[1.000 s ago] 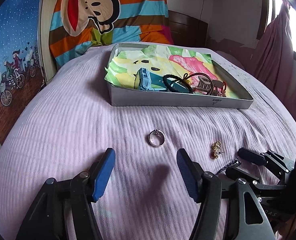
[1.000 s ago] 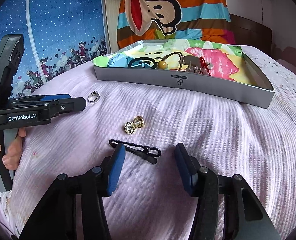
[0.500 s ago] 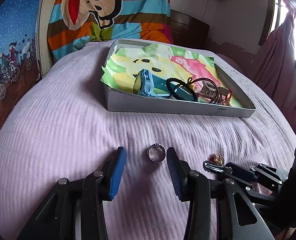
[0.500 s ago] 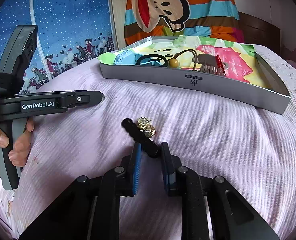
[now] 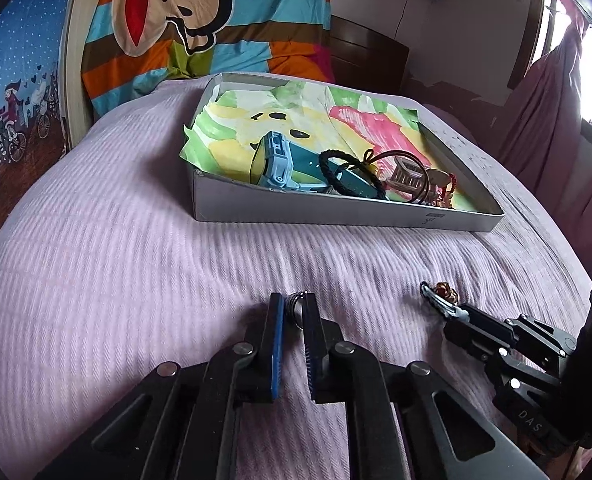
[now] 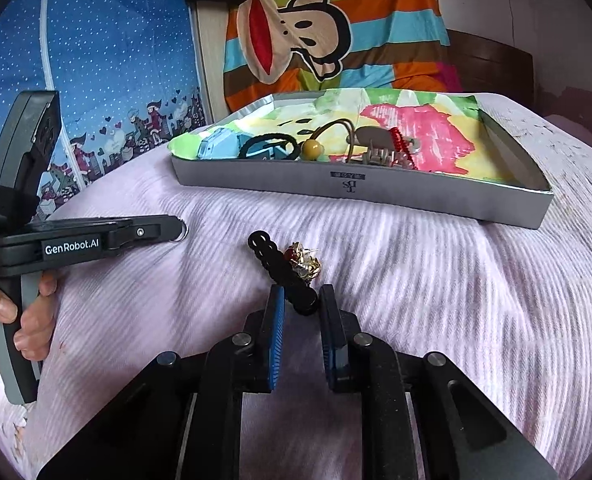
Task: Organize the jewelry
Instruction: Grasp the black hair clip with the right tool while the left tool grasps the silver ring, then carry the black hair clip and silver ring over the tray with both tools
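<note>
My left tongs (image 5: 294, 312) pinch the ring (image 5: 296, 307); my right tongs (image 6: 300, 304) pinch the black hair clip (image 6: 281, 270) on the bed (image 5: 95, 264).

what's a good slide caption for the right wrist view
Right gripper shut on a black hair clip beside gold earrings, gray tray beyond.

White lettering reading "GenRobot.AI" runs along the side of the black left gripper (image 6: 177, 231), on its body just behind the fingers, seen from the right wrist camera. The letters "DAS" are moulded into the black frame of the right gripper (image 5: 436, 304), low on its body, seen from the left wrist camera. The grey box (image 6: 376, 188) carries a small dark printed logo on the middle of its near wall, with a tiny label bar above it; the logo's letters are too small to read with confidence.
</note>
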Demonstrator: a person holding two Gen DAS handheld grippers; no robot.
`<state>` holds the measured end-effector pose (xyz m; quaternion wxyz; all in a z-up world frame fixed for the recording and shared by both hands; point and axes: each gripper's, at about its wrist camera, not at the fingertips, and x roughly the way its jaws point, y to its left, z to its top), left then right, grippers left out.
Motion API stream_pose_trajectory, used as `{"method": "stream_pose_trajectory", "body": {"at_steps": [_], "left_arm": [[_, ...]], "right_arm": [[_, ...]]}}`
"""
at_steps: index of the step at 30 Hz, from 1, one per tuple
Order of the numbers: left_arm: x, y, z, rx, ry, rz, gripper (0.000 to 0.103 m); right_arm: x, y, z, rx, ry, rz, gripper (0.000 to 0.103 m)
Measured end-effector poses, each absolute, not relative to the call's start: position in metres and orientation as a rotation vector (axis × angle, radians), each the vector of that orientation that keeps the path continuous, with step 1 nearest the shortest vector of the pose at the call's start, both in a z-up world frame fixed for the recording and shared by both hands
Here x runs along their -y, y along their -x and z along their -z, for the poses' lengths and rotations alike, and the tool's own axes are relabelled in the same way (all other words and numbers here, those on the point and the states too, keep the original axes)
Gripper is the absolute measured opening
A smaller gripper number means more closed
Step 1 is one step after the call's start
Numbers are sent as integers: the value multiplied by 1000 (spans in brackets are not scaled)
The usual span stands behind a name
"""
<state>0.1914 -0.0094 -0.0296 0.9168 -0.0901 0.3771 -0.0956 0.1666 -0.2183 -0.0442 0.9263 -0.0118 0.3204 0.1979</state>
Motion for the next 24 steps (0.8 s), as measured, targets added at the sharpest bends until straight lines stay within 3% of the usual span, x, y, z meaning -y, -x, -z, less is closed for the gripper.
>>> {"method": "stream_pose_trajectory", "body": {"at_steps": [24], "left_arm": [[13,-181,24,-728,179,261,8]], "right_arm": [[251,-168,44,-579,-134,-290,15]]}}
